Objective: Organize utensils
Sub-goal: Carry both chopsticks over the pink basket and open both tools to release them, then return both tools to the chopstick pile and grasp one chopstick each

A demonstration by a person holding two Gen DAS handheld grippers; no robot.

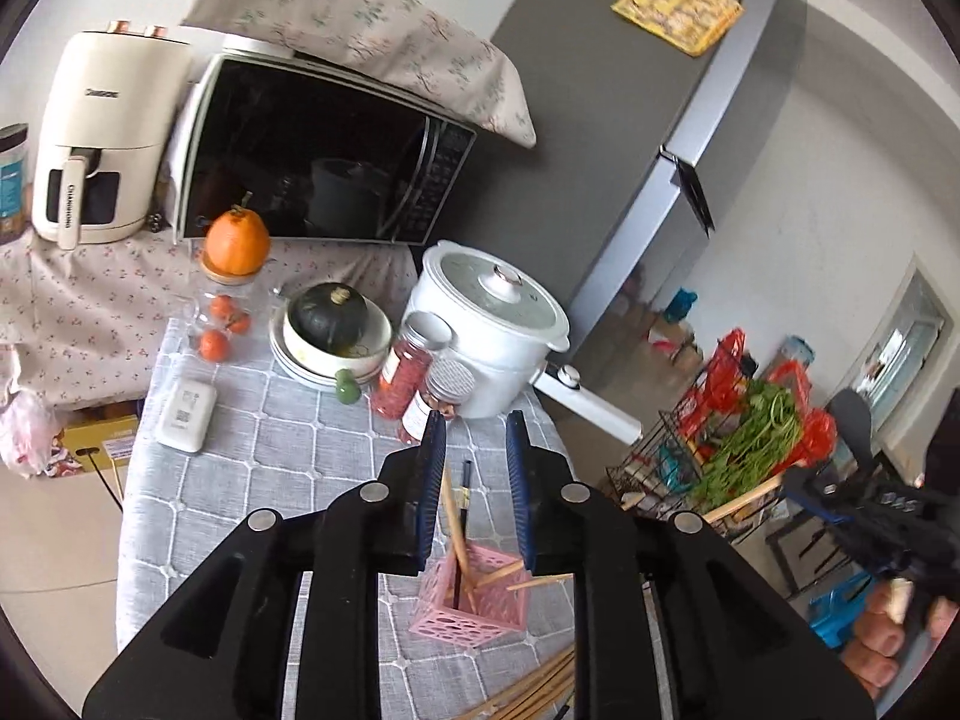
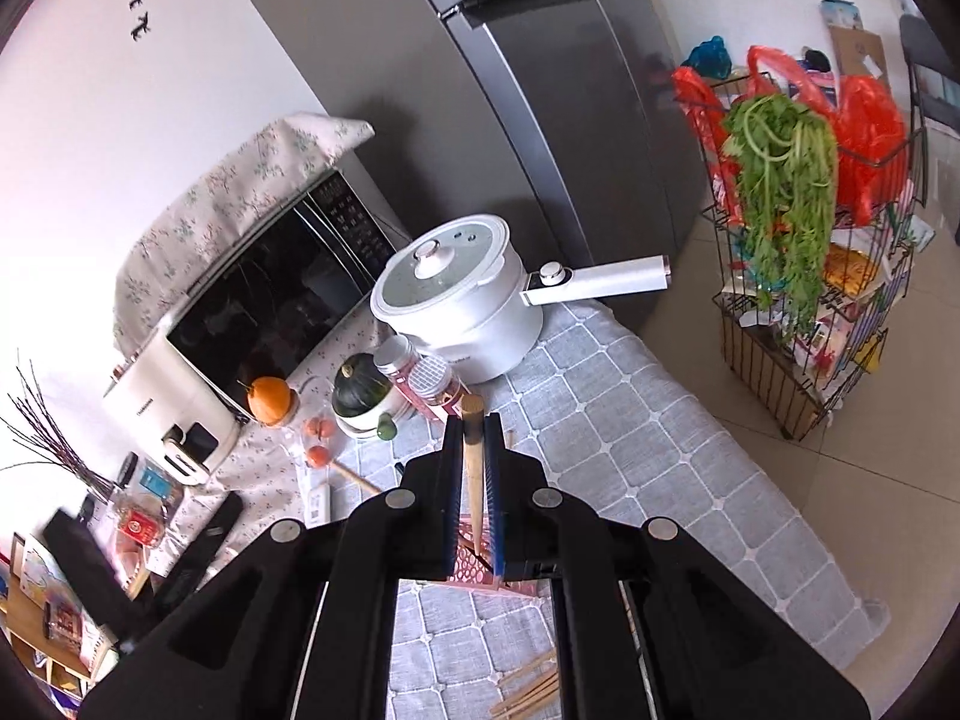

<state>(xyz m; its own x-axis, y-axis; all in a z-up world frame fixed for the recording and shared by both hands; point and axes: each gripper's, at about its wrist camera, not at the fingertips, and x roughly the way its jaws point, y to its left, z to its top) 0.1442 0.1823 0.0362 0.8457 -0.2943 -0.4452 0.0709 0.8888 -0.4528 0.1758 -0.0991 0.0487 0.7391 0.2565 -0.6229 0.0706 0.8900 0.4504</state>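
A pink perforated utensil holder [image 1: 471, 597] stands on the grey checked tablecloth [image 1: 252, 468] and holds wooden chopsticks [image 1: 451, 510] and one black chopstick [image 1: 462, 534]. My left gripper [image 1: 476, 423] is open and empty, above the holder. More wooden chopsticks [image 1: 534, 690] lie loose on the cloth near the front edge. My right gripper [image 2: 475, 420] is shut on a wooden chopstick [image 2: 473, 468], held upright with its tip over the pink holder [image 2: 474, 567]. Loose chopsticks also show in the right wrist view [image 2: 528, 690]. The right gripper also shows at the right edge of the left wrist view [image 1: 864, 504].
A white electric pot [image 1: 492, 324] with a long handle, two jars [image 1: 408, 369], a bowl with a green squash [image 1: 333, 324], a microwave [image 1: 324, 162] and an air fryer [image 1: 99, 138] crowd the table's back. A wire rack with greens [image 2: 792, 228] stands on the floor at right.
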